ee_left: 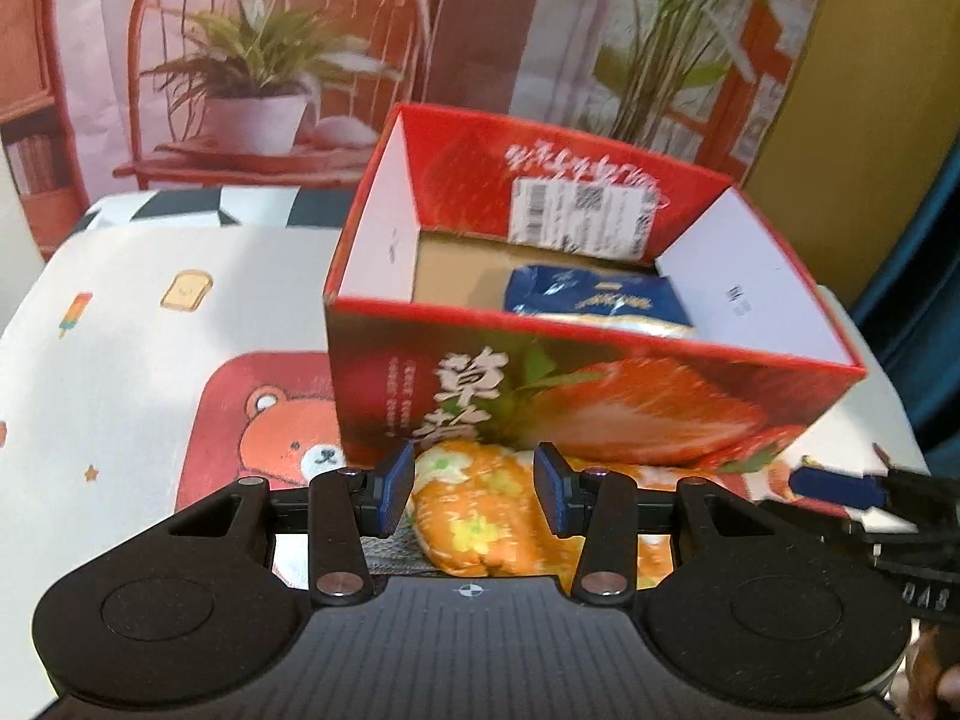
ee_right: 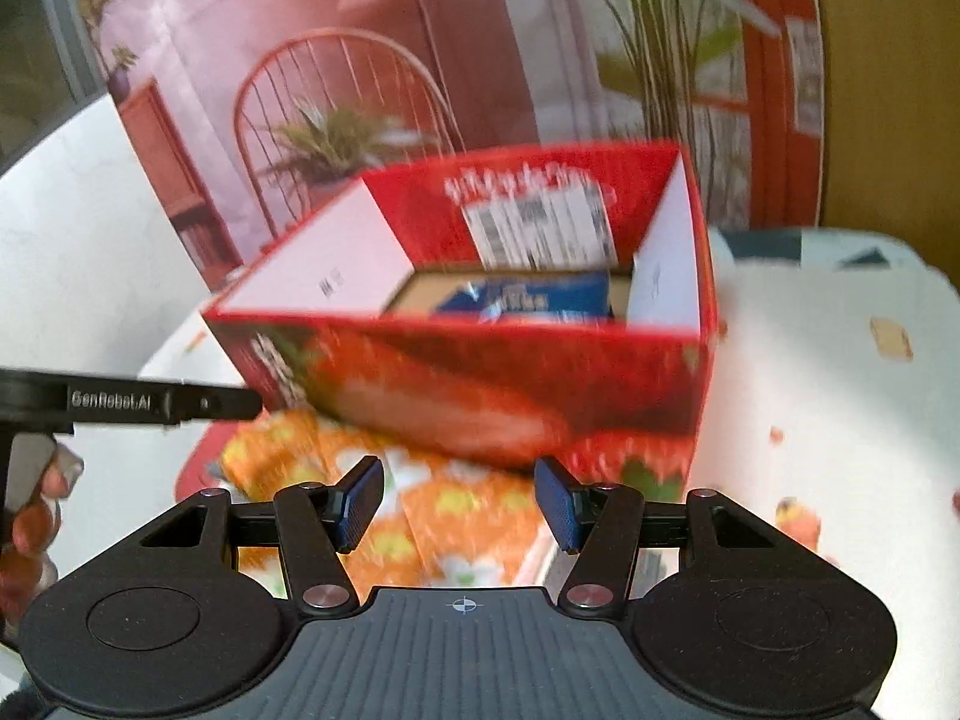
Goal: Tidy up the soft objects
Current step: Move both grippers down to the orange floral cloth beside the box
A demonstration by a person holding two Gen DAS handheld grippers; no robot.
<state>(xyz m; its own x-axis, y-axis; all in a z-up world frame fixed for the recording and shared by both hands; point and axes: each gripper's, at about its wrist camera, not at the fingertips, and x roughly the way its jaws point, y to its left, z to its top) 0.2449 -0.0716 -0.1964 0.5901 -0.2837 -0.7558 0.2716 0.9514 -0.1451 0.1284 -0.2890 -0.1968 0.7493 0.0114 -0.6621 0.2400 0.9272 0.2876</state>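
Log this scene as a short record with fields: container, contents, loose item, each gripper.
container: open red cardboard box with strawberry print, on the cartoon-printed tablecloth
contents: blue plastic packet lying on the box floor
loose item: orange floral soft fabric bundle, outside the box, in front of its near wall
left gripper: blue pads at either side of the bundle; contact unclear
right gripper: pads apart above the bundle, gripping nothing

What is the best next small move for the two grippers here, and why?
Probably lift the orange flowered bag over the near wall of the strawberry box. It sits between the left gripper pads and reaches under the right gripper, though grip is unclear. The box is open, with only a blue packet inside.
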